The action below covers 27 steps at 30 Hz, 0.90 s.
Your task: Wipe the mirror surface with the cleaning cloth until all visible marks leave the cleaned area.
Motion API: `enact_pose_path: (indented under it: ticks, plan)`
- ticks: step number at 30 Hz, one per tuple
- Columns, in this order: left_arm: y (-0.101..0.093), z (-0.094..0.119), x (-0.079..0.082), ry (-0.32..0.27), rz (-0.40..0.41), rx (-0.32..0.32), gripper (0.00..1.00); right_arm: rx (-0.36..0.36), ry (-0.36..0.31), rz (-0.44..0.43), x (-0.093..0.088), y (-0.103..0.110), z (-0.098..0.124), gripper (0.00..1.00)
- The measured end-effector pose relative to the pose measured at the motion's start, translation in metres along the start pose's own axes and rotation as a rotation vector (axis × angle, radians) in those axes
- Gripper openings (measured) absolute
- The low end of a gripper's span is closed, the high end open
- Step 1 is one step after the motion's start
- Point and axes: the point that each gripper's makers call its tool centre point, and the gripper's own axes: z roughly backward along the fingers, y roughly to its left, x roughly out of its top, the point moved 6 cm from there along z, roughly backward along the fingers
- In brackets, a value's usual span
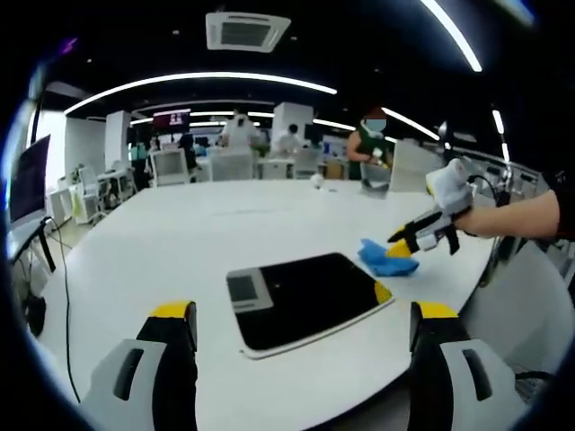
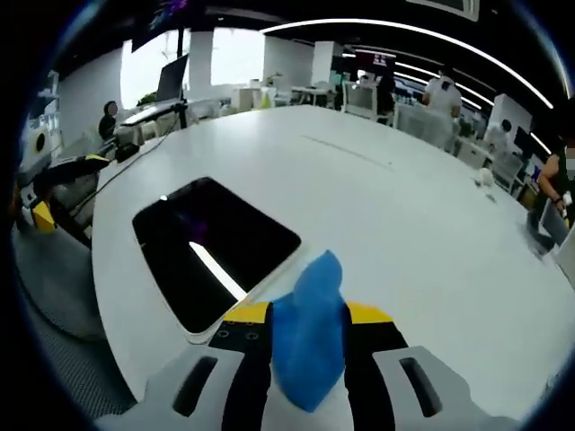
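Right gripper view, cloth (image 2: 309, 339) hides claw (image 2: 308, 334) tips

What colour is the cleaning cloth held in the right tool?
Blue. The cloth shows best in the right gripper view, pinched in the right tool.

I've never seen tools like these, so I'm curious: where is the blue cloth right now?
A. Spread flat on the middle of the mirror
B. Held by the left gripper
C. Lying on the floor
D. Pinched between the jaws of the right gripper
D: in the right gripper view the blue cloth sits clamped between the right gripper jaws, just beside the mirror on the white table.
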Motion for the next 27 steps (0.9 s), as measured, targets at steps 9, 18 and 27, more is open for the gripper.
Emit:
enact_pose_path:
  ticks: [9, 18, 27]
  plan:
    - [-0.004, 0.002, 0.000, 0.005, -0.027, -0.005, 0.99, 0.005, 0.035, -0.013, -0.006, 0.000, -0.010, 0.28]
    - [-0.004, 0.004, 0.000, 0.004, -0.027, -0.012, 0.99, -0.015, 0.081, 0.040, -0.012, 0.000, -0.017, 0.26]
    - [-0.005, 0.003, -0.001, 0.012, -0.036, -0.025, 0.99, -0.022, 0.067, -0.023, -0.018, -0.004, -0.021, 0.21]
